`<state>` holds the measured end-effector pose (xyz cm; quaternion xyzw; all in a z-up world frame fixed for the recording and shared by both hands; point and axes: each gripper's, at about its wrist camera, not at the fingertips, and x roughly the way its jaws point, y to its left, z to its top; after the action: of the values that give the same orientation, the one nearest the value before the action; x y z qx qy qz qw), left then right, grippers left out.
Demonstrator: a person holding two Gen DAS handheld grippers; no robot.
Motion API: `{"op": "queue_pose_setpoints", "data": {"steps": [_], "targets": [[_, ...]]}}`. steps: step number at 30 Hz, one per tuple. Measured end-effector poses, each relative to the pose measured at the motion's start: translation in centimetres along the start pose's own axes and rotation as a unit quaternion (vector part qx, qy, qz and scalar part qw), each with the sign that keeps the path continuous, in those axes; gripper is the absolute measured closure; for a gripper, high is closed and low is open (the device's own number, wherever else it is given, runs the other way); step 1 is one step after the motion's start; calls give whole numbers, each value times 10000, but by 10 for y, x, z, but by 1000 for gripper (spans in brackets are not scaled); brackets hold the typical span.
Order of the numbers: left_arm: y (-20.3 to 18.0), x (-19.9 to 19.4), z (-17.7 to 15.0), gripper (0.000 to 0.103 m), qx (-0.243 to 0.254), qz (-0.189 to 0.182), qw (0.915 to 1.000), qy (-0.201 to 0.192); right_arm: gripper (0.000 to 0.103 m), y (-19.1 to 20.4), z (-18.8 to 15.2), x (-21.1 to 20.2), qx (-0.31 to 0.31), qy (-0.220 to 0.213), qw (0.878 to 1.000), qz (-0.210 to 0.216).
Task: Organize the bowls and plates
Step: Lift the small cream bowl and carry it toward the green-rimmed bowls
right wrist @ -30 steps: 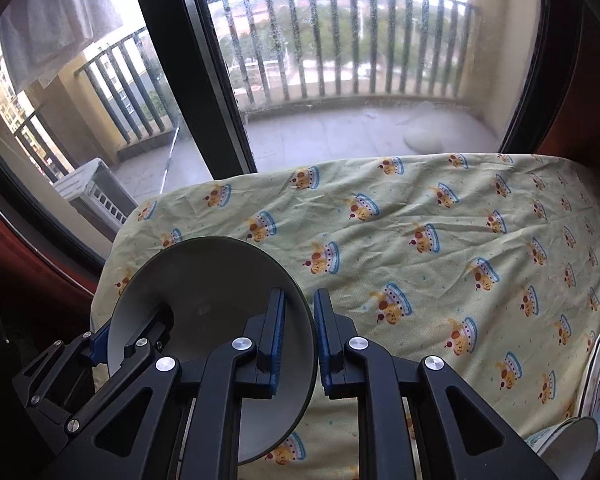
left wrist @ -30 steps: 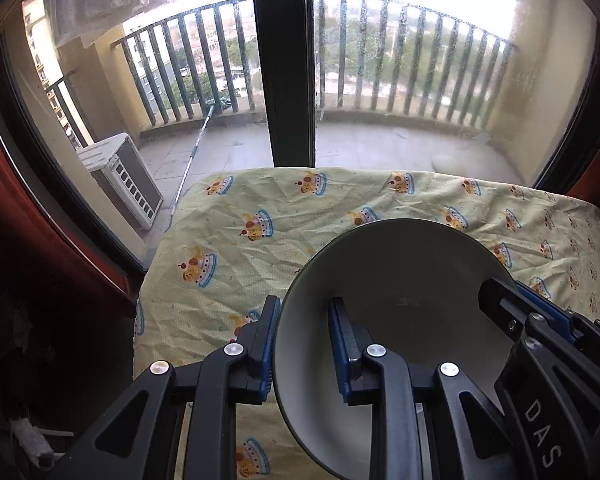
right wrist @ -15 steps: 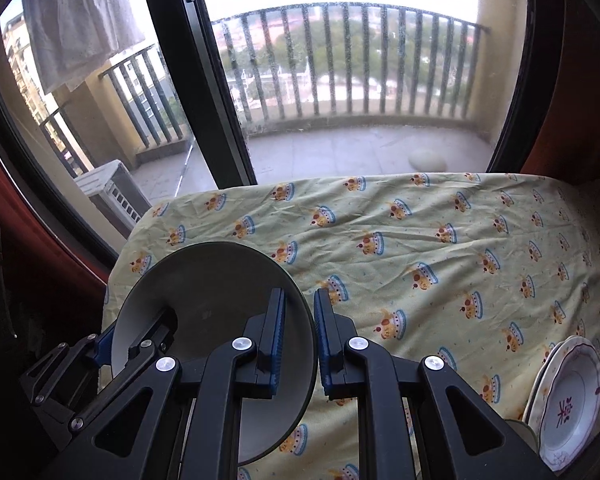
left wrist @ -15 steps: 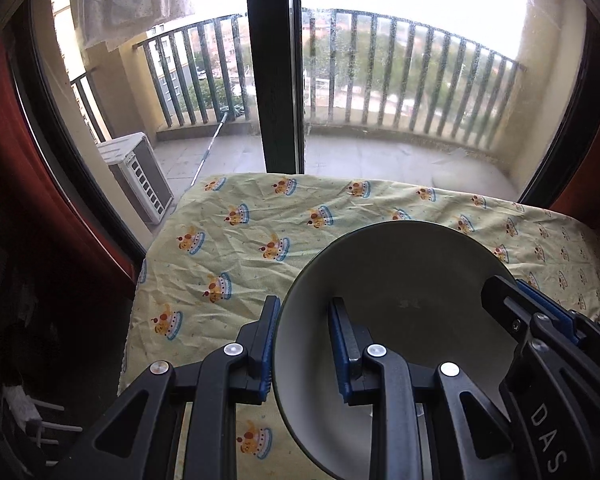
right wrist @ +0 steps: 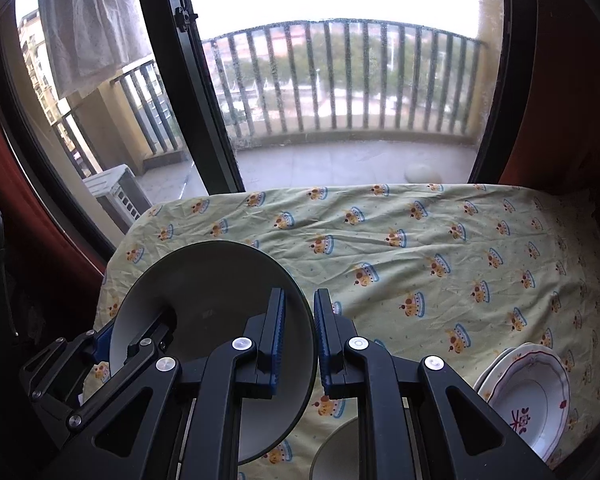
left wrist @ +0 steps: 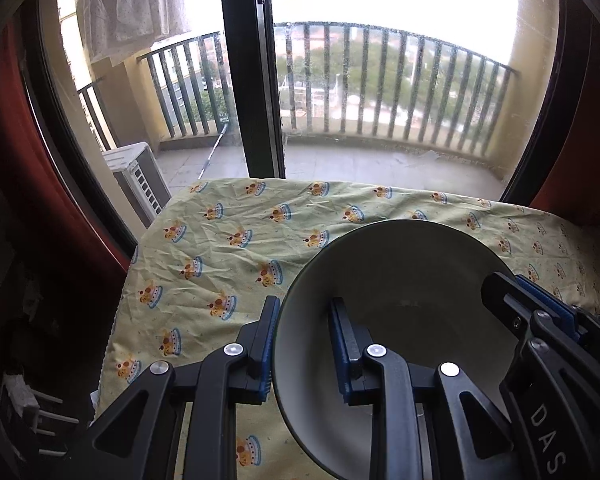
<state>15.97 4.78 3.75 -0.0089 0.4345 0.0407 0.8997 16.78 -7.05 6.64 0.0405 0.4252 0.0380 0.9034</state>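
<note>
A grey bowl [left wrist: 396,320] is clamped by both grippers at opposite sides of its rim and is held above the cloth [left wrist: 228,248], which is printed with crowns. The left gripper [left wrist: 304,320] is closed on the bowl's left rim, one finger outside the wall and one inside. The right gripper [right wrist: 299,312] is closed on the right rim in the same way. To the right of the bowl, a stack of patterned plates [right wrist: 528,392] is seen on the cloth, and another dish's rim [right wrist: 336,452] is partly hidden below the right gripper.
</note>
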Motion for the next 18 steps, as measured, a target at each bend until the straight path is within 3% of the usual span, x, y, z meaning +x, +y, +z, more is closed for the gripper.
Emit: {"op": "queue_pose_setpoints", "data": {"steps": [18], "targets": [[-67,-21,-56,80,27,-161,9997,190,85,-78,-48,-29,-23,103,9999,18]]}}
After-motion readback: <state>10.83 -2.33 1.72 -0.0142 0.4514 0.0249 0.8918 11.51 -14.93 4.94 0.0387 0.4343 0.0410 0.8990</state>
